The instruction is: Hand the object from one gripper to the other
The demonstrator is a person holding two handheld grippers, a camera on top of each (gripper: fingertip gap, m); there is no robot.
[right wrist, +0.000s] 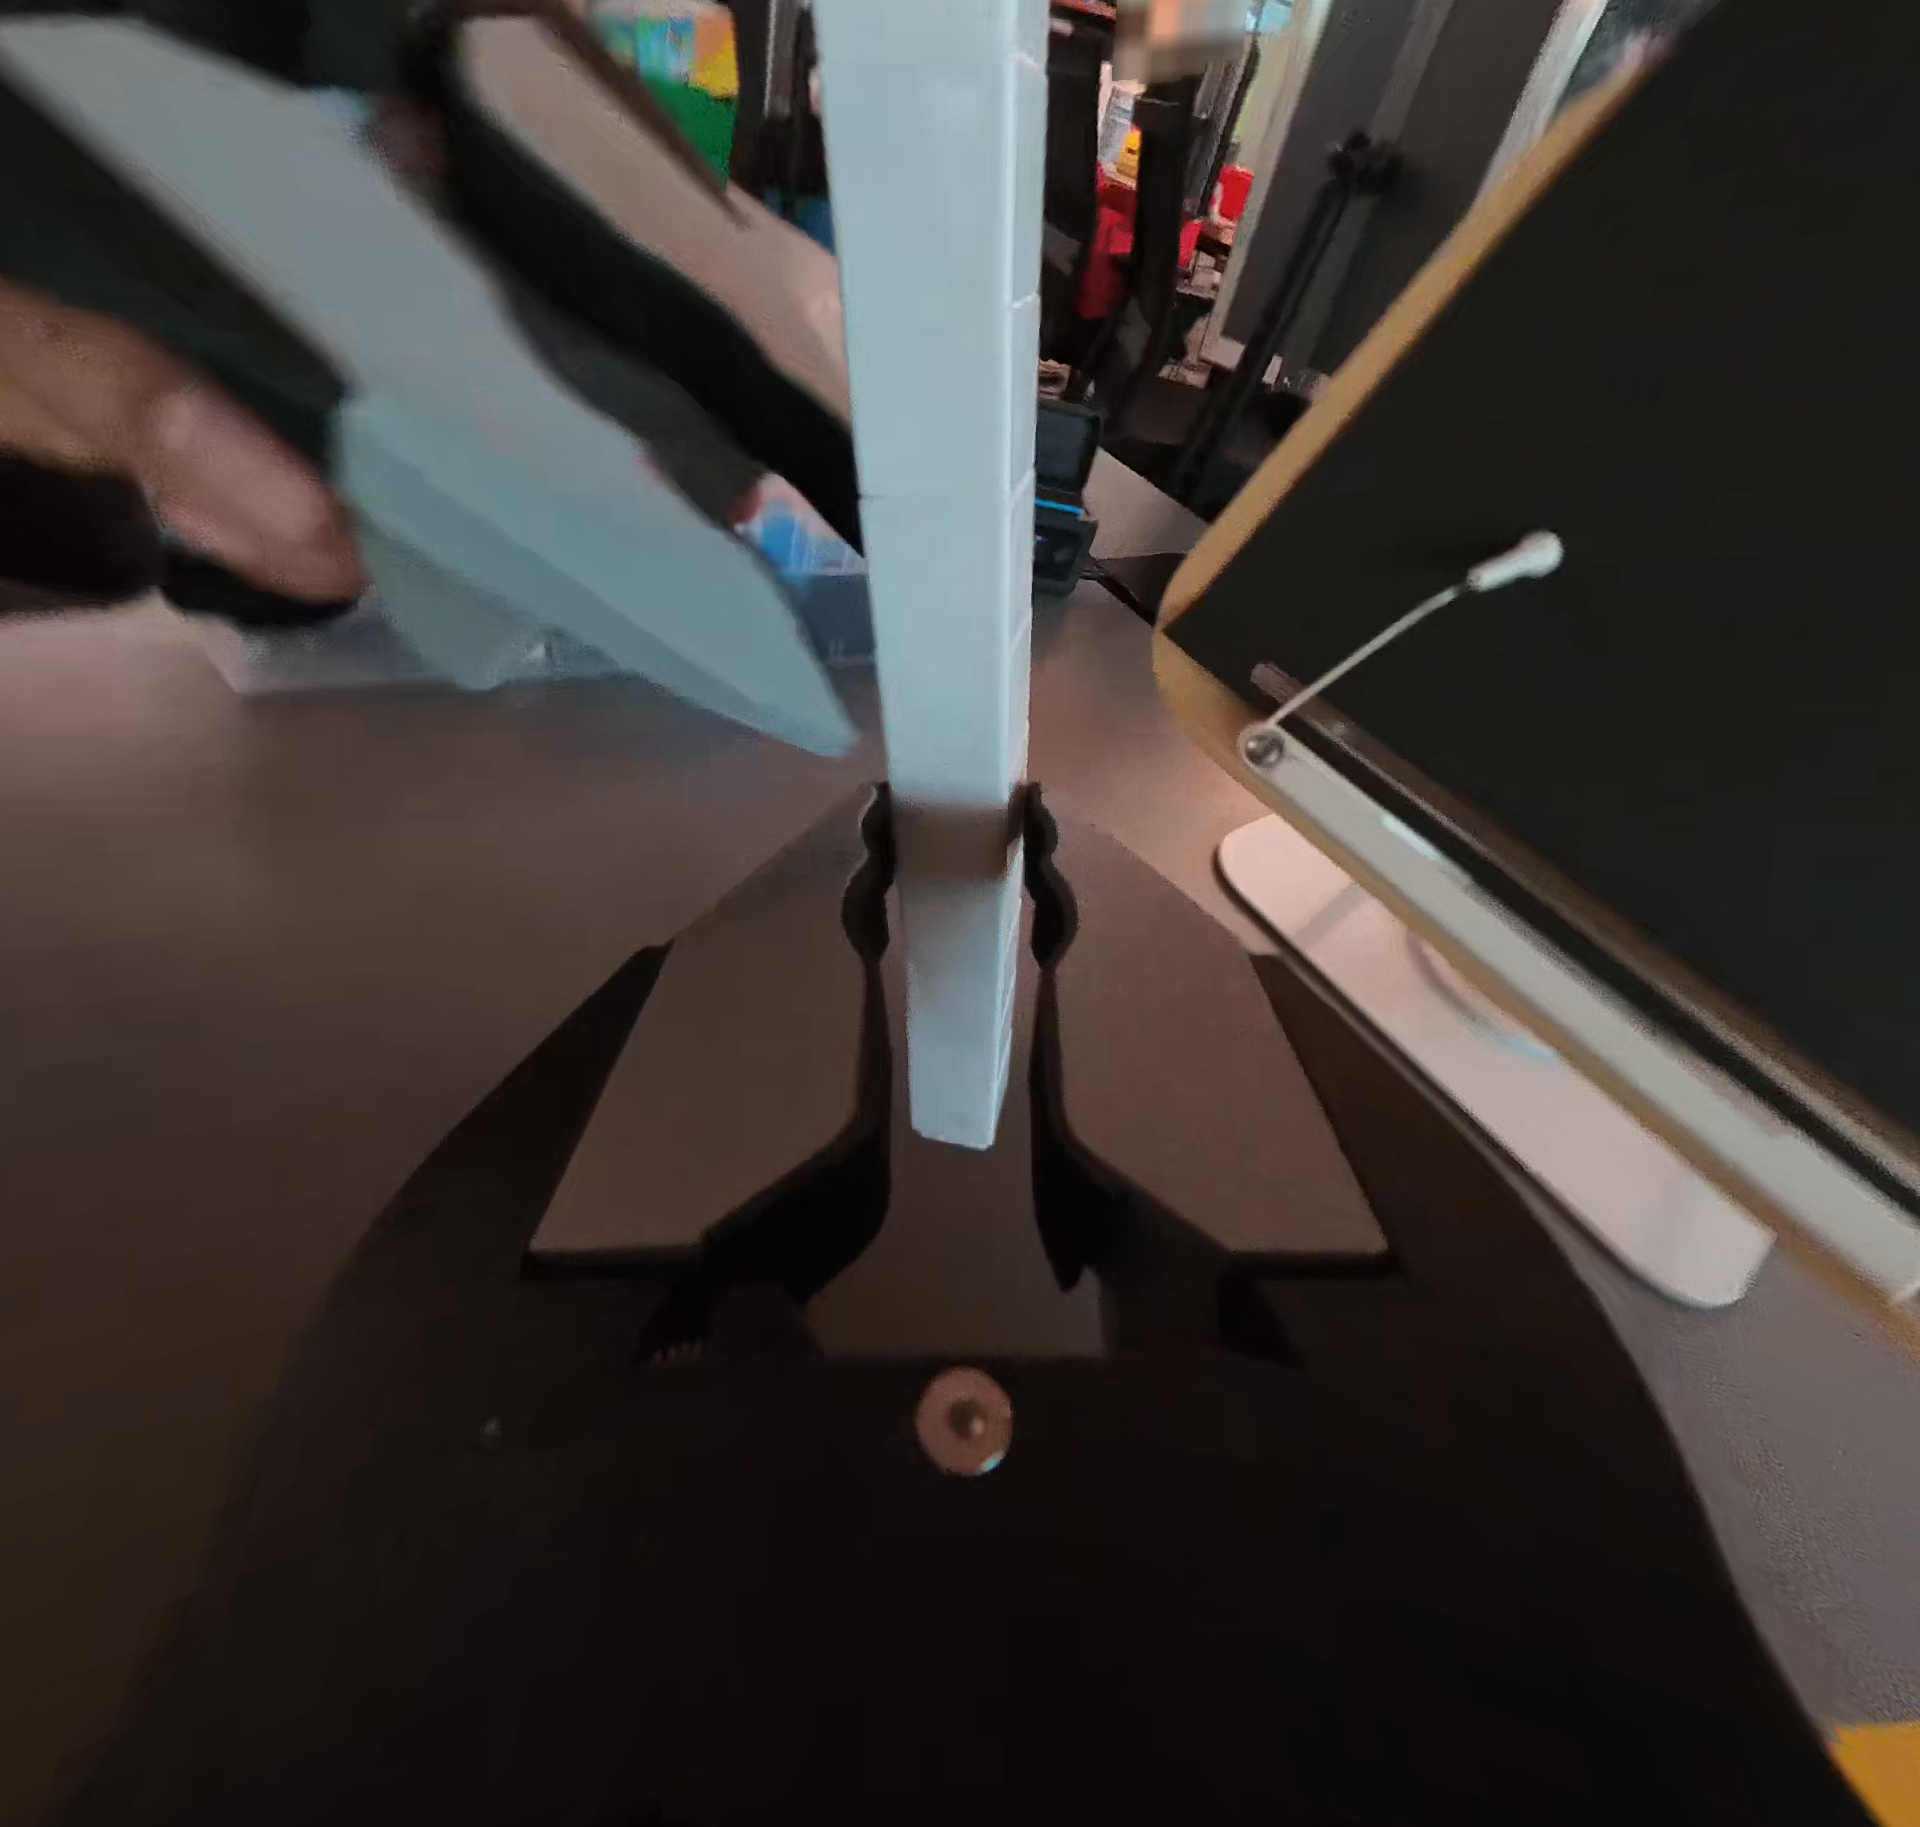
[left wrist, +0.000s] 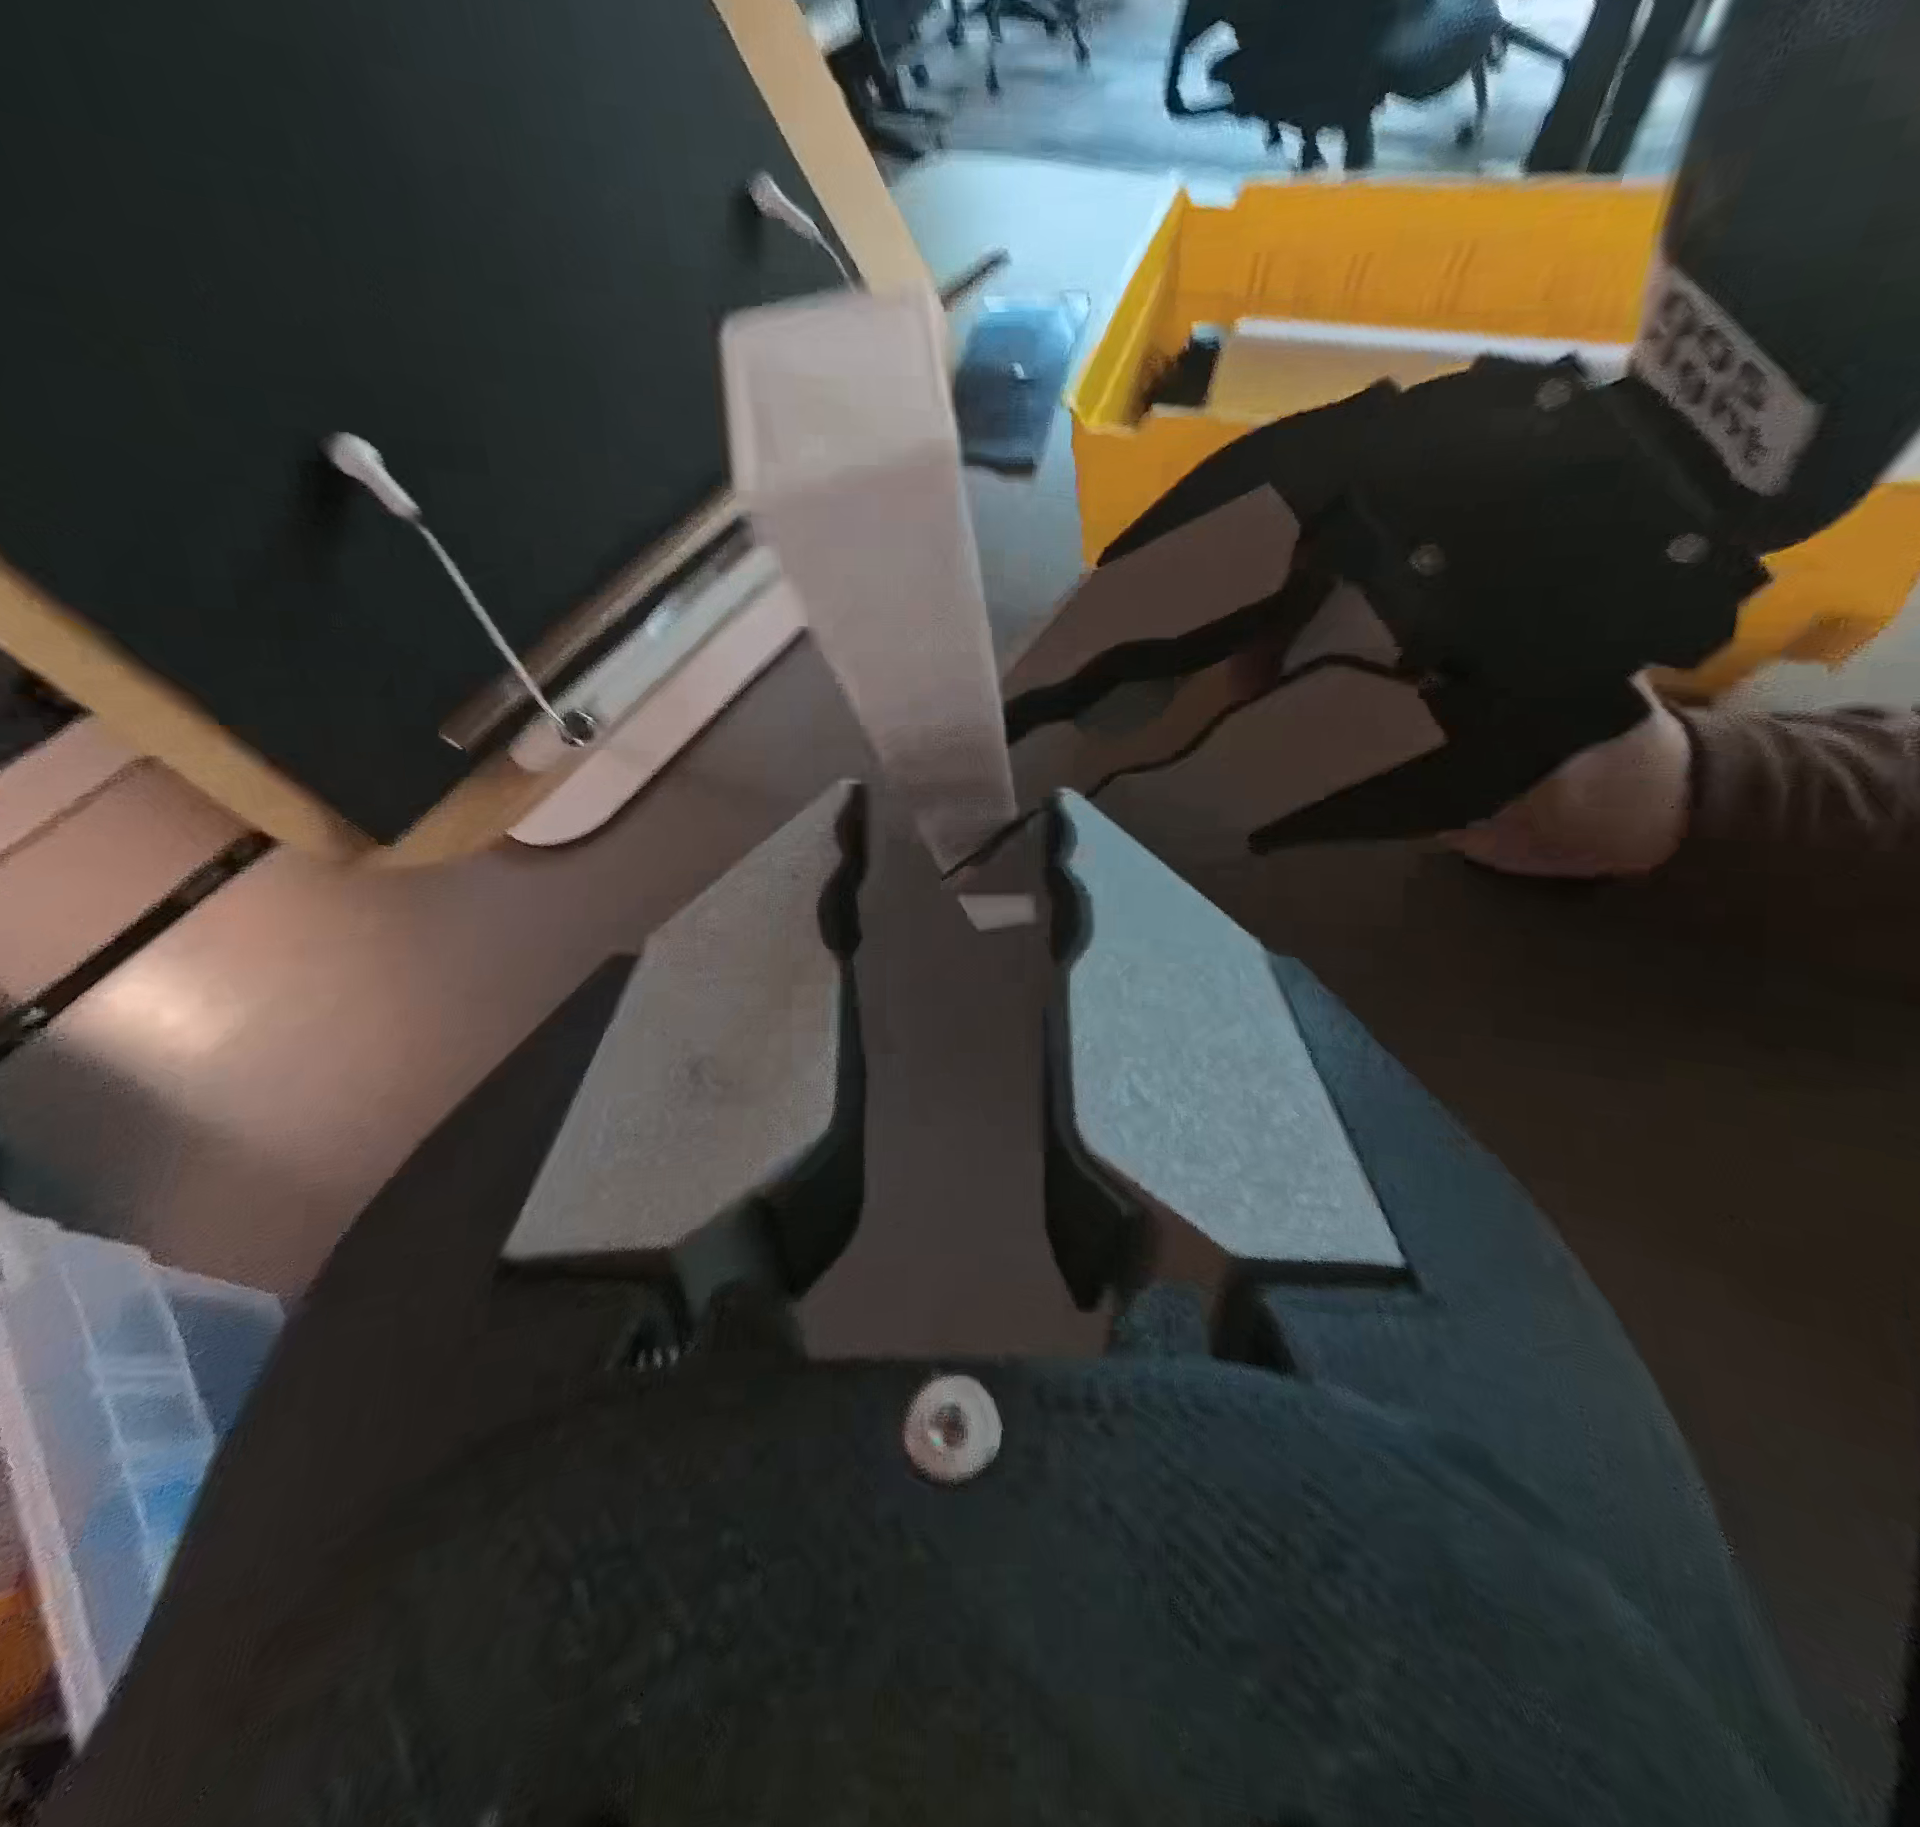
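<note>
A long white square bar (left wrist: 862,551) stands up between the two grippers above the dark table (left wrist: 1558,1050). My right gripper (right wrist: 954,811) is shut on the bar (right wrist: 935,427), which runs out past its tips and off the top of the view. In the left wrist view the right gripper (left wrist: 1029,738) reaches in from the right. My left gripper (left wrist: 956,821) has its jaws apart, with the bar's lower end between its tips and a gap beside it. In the right wrist view the left gripper (right wrist: 821,634) is blurred, close to the bar's left side.
A black panel with a tan rim (left wrist: 364,271) on a white foot (right wrist: 1455,1050) stands close by, with thin white-tipped wires on it. A yellow bin (left wrist: 1403,250) is behind the right gripper. A clear plastic box (left wrist: 94,1414) sits low left. A person's hand (left wrist: 1590,801) holds the right gripper. Only a small space, under 4 cm, lies between the two pairs of fingers.
</note>
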